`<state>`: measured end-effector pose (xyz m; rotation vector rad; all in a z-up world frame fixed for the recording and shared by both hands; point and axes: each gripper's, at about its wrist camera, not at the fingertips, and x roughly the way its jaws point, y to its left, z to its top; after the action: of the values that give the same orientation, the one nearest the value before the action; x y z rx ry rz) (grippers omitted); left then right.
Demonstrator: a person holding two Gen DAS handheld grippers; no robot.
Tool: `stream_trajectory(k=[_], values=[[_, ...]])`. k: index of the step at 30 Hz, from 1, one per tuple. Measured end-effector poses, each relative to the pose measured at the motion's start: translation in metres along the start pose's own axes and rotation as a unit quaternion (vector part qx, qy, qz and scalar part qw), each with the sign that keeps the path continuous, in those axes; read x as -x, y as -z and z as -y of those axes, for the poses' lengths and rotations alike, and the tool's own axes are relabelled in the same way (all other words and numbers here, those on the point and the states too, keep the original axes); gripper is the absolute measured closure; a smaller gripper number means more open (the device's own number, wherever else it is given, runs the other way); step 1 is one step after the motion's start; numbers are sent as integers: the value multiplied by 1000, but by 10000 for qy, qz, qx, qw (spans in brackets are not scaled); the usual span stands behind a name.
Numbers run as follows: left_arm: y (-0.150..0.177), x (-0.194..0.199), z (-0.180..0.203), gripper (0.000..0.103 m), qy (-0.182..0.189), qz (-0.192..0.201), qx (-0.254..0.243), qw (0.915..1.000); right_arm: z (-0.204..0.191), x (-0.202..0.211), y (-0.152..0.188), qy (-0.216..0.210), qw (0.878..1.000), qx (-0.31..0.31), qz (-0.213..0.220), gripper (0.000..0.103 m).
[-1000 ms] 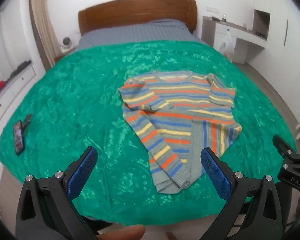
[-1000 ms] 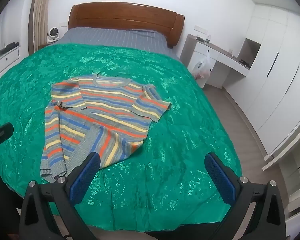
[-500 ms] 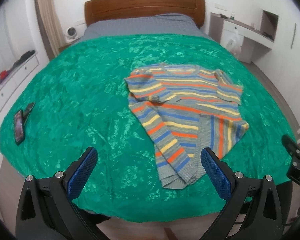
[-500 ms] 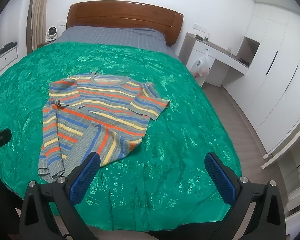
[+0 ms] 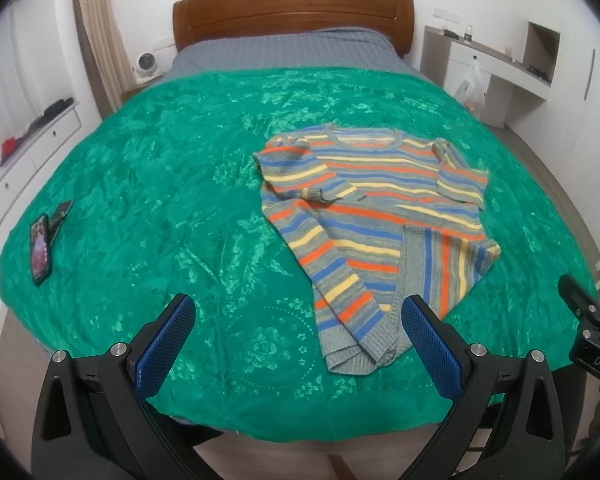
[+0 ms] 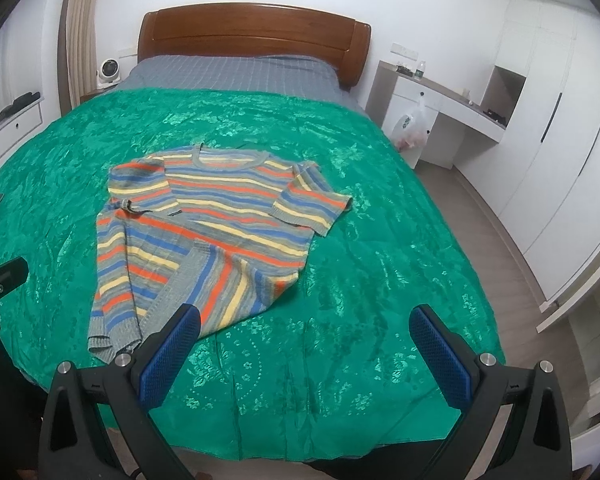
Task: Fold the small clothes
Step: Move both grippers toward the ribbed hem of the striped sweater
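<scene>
A small striped sweater (image 5: 374, 216) in grey, orange, blue and yellow lies on the green bedspread (image 5: 180, 200), neck toward the headboard. Its left sleeve is folded across the chest and its lower right corner is turned over. It also shows in the right wrist view (image 6: 208, 232). My left gripper (image 5: 298, 320) is open and empty, held above the bed's foot edge near the sweater's hem. My right gripper (image 6: 306, 332) is open and empty, to the right of the hem.
A phone (image 5: 39, 248) and a dark object lie at the bedspread's left edge. A wooden headboard (image 5: 292, 12) is at the far end. A white desk (image 6: 440, 108) with a hanging bag and wardrobes stand to the right. Drawers (image 5: 28, 132) line the left wall.
Both grippers have drawn back and risen a little from the bed, so the sweater sits farther away. Both stay open. The sweater has not moved.
</scene>
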<state>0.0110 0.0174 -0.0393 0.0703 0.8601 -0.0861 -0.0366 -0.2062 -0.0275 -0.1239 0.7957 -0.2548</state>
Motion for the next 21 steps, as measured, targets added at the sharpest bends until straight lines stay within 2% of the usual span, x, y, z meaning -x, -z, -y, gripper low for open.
stream_trajectory(k=[16, 21], values=[[2, -4, -4, 0, 36, -50, 20, 10000, -7, -5, 7, -125, 9999, 44, -78, 0], [4, -20, -37, 0, 268, -216, 406, 9986, -2, -4, 8, -86, 9999, 7, -61, 0]])
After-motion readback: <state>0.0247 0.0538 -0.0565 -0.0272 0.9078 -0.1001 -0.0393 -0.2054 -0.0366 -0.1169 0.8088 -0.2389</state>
